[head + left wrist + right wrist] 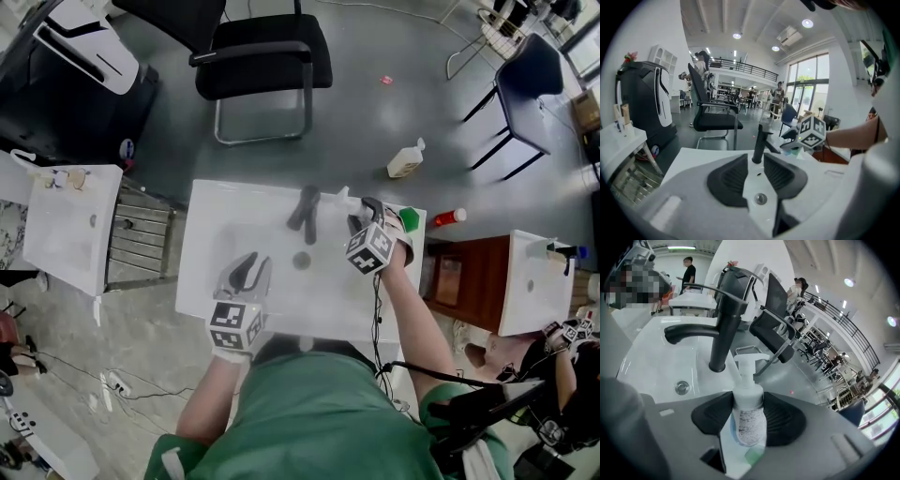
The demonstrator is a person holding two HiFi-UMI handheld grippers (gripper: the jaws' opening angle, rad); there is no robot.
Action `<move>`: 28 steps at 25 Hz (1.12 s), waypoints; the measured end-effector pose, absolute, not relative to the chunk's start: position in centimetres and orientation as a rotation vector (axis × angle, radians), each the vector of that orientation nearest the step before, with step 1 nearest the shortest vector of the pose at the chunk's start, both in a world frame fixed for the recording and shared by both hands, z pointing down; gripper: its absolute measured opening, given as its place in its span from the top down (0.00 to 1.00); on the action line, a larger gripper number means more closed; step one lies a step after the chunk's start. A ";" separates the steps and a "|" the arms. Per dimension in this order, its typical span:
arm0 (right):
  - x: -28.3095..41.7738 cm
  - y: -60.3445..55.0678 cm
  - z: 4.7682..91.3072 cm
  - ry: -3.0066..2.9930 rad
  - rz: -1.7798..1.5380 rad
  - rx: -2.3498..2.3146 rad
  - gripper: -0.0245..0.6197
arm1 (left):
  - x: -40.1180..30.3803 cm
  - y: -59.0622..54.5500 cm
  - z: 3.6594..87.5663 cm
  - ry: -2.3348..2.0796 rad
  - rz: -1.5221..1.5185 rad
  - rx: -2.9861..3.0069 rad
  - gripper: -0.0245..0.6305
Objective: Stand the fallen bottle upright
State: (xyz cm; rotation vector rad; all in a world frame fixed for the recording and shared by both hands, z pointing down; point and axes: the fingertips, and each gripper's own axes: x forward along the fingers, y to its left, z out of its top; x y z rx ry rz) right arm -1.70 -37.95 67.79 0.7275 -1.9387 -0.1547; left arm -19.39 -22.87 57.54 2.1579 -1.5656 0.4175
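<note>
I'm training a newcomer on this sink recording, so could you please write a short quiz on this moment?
1. Multiple choice: what is clamped between the jaws of the right gripper?
A. a sponge
B. a pump bottle
C. a cup
2. True or false: the left gripper is open and holds nothing.
3. Fill in: the faucet on the white sink is coloured ___.

Key: 1 B. 2 true. 3 black.
</note>
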 end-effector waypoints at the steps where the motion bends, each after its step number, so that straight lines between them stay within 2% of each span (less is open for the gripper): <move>1: -1.7 -38.0 67.5 -1.960 -0.139 0.745 0.64 | -19.2 -22.7 57.4 -1.566 0.419 2.160 0.81; 18: -0.5 -38.1 63.1 -2.365 0.276 1.091 0.65 | -17.7 -19.9 55.6 -1.596 0.452 2.165 0.81; 28: 0.2 -37.1 63.6 -2.497 0.436 1.182 0.65 | -16.6 -18.9 55.5 -1.592 0.505 2.176 0.81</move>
